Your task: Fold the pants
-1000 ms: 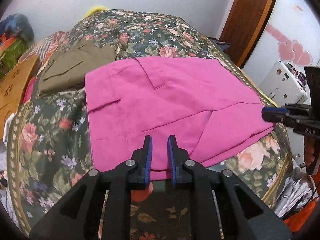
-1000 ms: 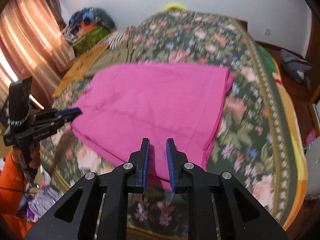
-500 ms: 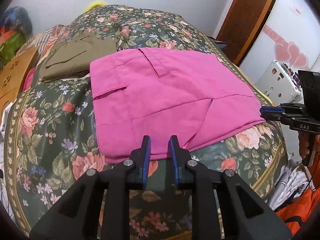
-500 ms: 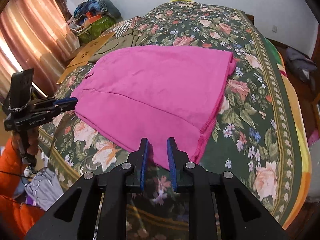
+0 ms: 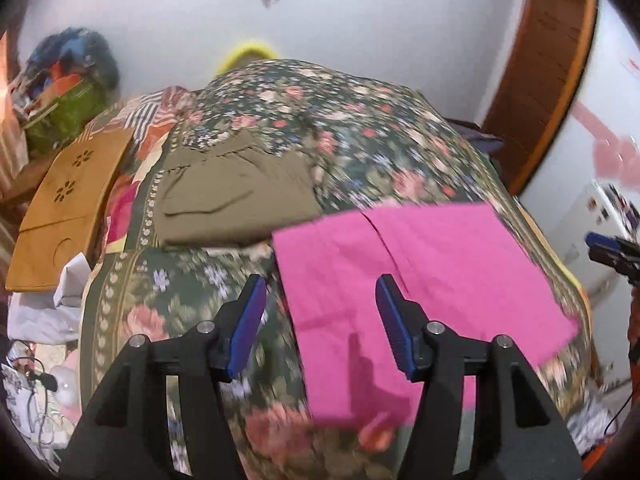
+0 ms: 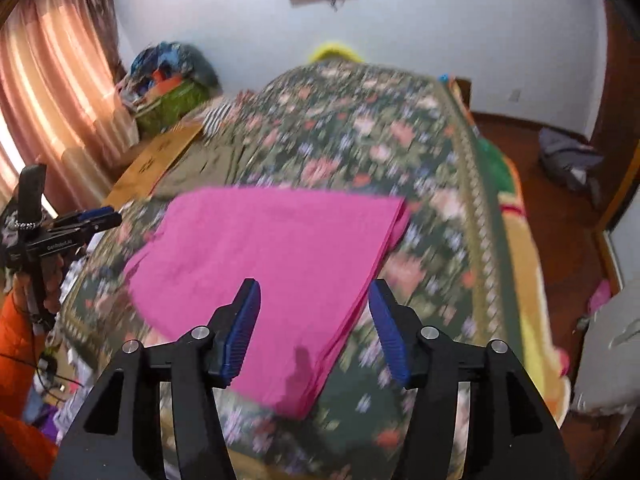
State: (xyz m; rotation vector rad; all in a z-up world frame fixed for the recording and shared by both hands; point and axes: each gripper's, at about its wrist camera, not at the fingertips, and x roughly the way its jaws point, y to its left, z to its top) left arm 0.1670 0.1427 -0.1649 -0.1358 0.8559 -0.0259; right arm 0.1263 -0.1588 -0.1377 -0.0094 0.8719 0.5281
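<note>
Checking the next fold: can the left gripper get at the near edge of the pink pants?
Probably yes: the left gripper has just opened its jaws, nothing between them, and the pink pants lie uncovered just ahead.

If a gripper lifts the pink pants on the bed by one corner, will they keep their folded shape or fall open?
The pink pants are probably floppy: thin cloth lying flat and following the curve of the bedspread. Their folded layers show loose at the edge, so a one-corner lift would likely let them fall open. They look light.

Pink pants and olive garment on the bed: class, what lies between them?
Nothing: in the left wrist view, the pink pants meet the olive garment edge to edge.
</note>
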